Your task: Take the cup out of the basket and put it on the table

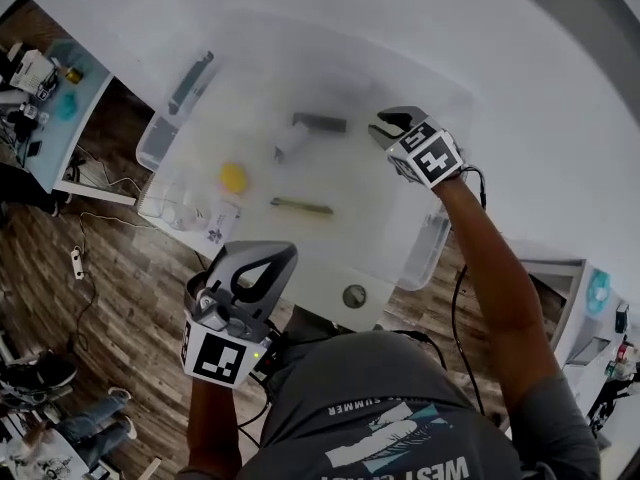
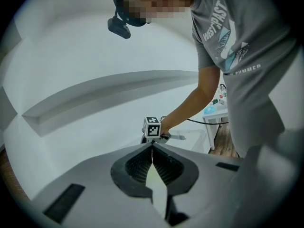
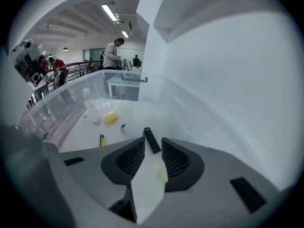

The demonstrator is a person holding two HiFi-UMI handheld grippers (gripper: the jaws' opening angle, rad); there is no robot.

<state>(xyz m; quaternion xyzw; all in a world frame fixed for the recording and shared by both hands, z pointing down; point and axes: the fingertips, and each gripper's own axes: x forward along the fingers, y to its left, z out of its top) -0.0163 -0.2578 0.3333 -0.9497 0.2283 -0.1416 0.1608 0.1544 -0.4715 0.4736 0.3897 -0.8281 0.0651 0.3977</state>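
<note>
Left gripper (image 2: 152,147): fingers closed tip to tip, nothing between them, held off the near edge of the surface (image 1: 540,118), outside the basket (image 1: 152,148).

Right gripper (image 3: 153,148): fingers apart and empty, held over the basket's right end. A remote (image 3: 151,140) lies on the basket floor beyond the tips, untouched.

Cup (image 3: 93,105): clear, in the basket's left near corner. It appears to stand upright, long axis vertical and mouth up, but its wall is too faint to confirm.
</note>
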